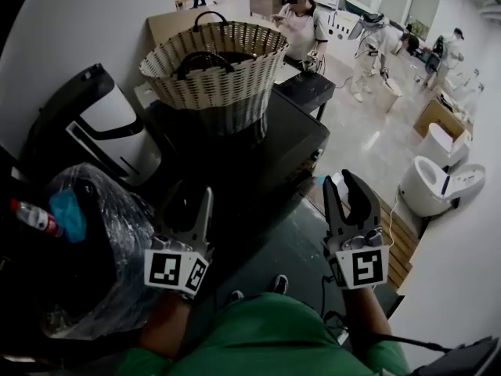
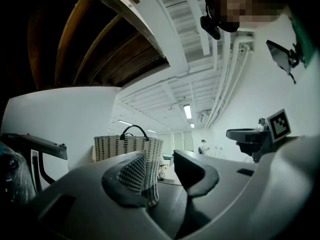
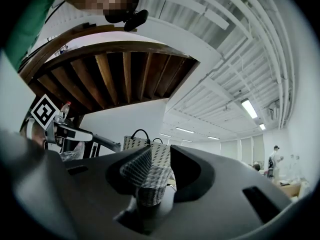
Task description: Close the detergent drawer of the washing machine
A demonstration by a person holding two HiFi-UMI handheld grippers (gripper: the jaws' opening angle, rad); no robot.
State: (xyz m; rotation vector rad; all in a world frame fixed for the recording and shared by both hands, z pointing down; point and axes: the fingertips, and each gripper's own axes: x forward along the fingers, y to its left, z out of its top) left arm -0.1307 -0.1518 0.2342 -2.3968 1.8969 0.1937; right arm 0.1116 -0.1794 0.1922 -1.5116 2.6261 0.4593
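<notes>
We hold left gripper, right gripper: jaws apart, empty.
Drawer's direction unclear; wicker basket atop dark machine ahead.

Ahead of you, the dark washing machine carries a woven basket, standing upright on the far-left part of its top.

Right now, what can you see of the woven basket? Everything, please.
The woven basket is round, wide at the rim and narrower at the base. It is made of pale strips with dark gaps, possibly wicker or plastic. Two dark arched handles rise over the rim. The inside looks dark, and any contents cannot be made out. It stands upright on the dark appliance top, close to the white wall. Nothing else visibly touches it.
</notes>
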